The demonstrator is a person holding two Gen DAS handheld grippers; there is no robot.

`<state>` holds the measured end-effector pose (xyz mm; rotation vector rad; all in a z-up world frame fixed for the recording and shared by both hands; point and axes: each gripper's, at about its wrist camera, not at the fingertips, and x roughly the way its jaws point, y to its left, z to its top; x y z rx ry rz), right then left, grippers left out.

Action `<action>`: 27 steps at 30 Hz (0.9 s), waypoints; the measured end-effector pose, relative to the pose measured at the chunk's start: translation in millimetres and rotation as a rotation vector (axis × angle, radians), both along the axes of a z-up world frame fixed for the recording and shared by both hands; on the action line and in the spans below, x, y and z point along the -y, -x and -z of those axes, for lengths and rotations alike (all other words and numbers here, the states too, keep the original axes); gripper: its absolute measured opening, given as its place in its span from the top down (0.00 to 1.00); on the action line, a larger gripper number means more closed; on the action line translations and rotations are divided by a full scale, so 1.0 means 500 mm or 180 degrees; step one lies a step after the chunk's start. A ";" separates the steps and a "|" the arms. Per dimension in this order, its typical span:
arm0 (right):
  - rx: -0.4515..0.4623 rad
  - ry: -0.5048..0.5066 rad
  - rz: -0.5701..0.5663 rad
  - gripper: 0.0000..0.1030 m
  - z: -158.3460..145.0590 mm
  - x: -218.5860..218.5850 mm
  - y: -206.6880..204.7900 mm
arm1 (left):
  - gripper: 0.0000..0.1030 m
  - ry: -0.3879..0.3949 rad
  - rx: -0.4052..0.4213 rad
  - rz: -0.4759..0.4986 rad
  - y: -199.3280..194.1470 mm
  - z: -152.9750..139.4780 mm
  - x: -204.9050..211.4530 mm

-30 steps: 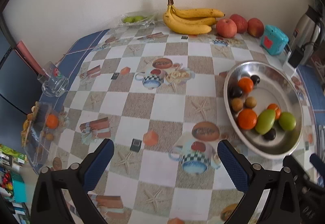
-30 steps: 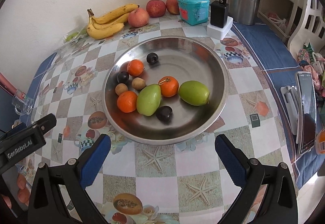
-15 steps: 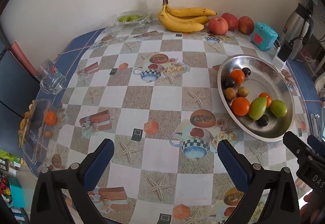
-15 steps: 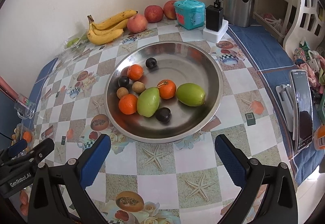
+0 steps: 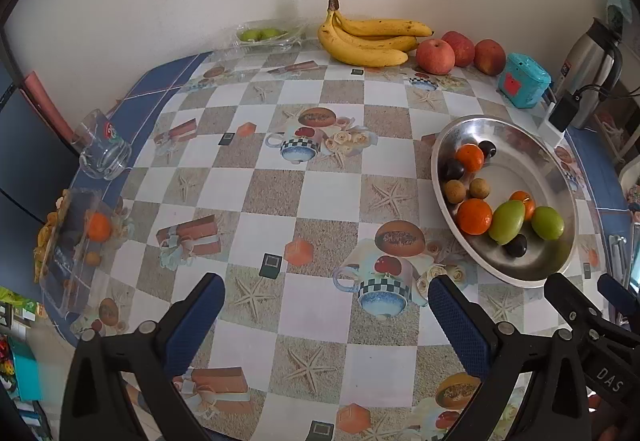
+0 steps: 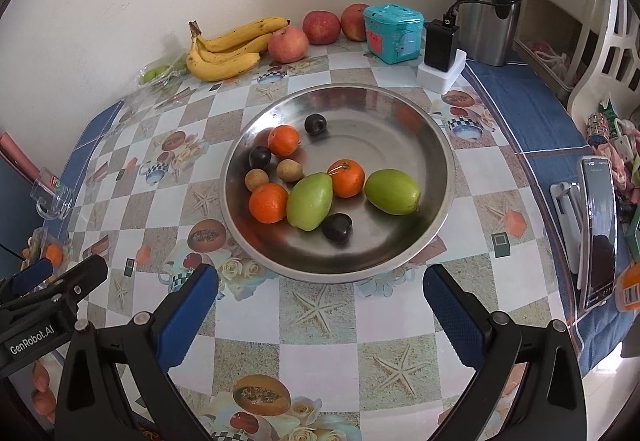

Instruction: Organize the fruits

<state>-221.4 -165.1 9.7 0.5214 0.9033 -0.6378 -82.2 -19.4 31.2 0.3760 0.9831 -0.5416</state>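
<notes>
At the far left rim of the round bench [image 5: 320, 201] with its checkered, picture-printed oilcloth we see a clear plastic tray [image 5: 72, 241] holding a small orange and some dried bits, and just behind it a clear glass mug [image 5: 105, 153]; both sit at the edge, so we judge a wide sweep of the left hand-held gripper [image 5: 320, 315], whose blue-padded jaws stand apart and empty above the cloth, could knock either one off. The middle of the bench is bare cloth and gives us the freest room for moving. Along the back wall lie a clear bag of small green fruits [image 5: 264, 35], a bunch of yellow bananas [image 5: 372, 41] and three red apples [image 5: 456, 51], well apart from the shallow round steel dish [image 6: 436, 145] where the loose fruit sits: three oranges, two green mango-shaped fruits [image 6: 310, 201], three dark plums and two small brown round fruits, several touching. The right hand-held gripper [image 6: 320, 311] hovers just short of the dish's near rim, jaws wide and holding nothing. We think the round fruits could roll on the smooth steel if a neighbour is nudged, and a plum [image 6: 337, 227] could squirt from the pads. To the right, a teal box [image 6: 394, 33], a black adapter on a white power strip [image 6: 440, 61], a steel kettle and a propped phone [image 6: 598, 229] crowd the edge, leaving little room there.
</notes>
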 end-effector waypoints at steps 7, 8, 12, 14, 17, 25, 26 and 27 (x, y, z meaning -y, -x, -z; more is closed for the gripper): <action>-0.0008 -0.0010 -0.0007 0.01 0.002 0.000 -0.001 | 0.00 -0.0012 -0.0027 -0.0033 -0.002 0.003 -0.002; -0.0008 -0.0012 -0.0007 0.01 0.002 0.000 -0.001 | 0.00 -0.0016 -0.0031 -0.0034 -0.002 0.004 -0.002; -0.0016 -0.0021 -0.0013 0.01 0.003 -0.001 -0.003 | 0.00 -0.0024 -0.0040 -0.0042 -0.004 0.005 -0.001; -0.0019 -0.0017 -0.0020 0.01 0.003 -0.002 -0.004 | 0.00 -0.0026 -0.0043 -0.0044 -0.004 0.005 -0.001; -0.0024 -0.0022 -0.0024 0.01 0.004 -0.001 -0.004 | 0.00 -0.0026 -0.0049 -0.0050 -0.004 0.006 -0.003; -0.0031 -0.0027 -0.0025 0.01 0.006 -0.001 -0.005 | 0.00 -0.0030 -0.0087 -0.0097 -0.008 0.010 -0.005; -0.0034 -0.0028 -0.0027 0.01 0.006 -0.001 -0.005 | 0.00 -0.0030 -0.0091 -0.0102 -0.008 0.010 -0.005; -0.0035 -0.0028 -0.0028 0.01 0.006 -0.001 -0.005 | 0.00 -0.0031 -0.0093 -0.0105 -0.008 0.010 -0.005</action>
